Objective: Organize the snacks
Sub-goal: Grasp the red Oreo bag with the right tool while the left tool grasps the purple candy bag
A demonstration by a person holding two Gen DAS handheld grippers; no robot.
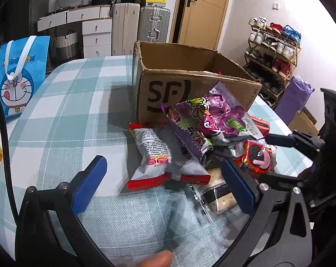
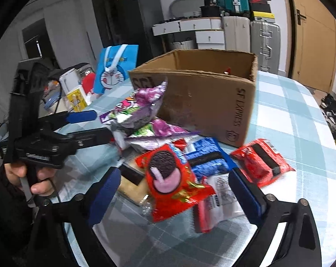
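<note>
A pile of snack packets lies on the checked tablecloth in front of an open cardboard box [image 1: 190, 82] [image 2: 203, 98]. Purple candy bags [image 1: 214, 120] [image 2: 143, 111] top the pile. A white and red packet [image 1: 161, 158] lies at its left. A red Oreo packet [image 1: 257, 155] [image 2: 168, 173] lies at its right, with a blue packet [image 2: 208, 158] and another red packet [image 2: 261, 162] beside it. My left gripper [image 1: 165, 184] is open, straddling the white and red packet. My right gripper [image 2: 174, 191] is open around the Oreo packet. Each gripper shows in the other's view.
A blue Doraemon bag [image 1: 18, 75] [image 2: 116, 66] stands at the table's far left. A yellow box [image 2: 76, 99] and jars sit near it. Suitcases [image 1: 153, 22], drawers and a shoe rack [image 1: 272, 53] stand beyond the table. The box holds something red inside.
</note>
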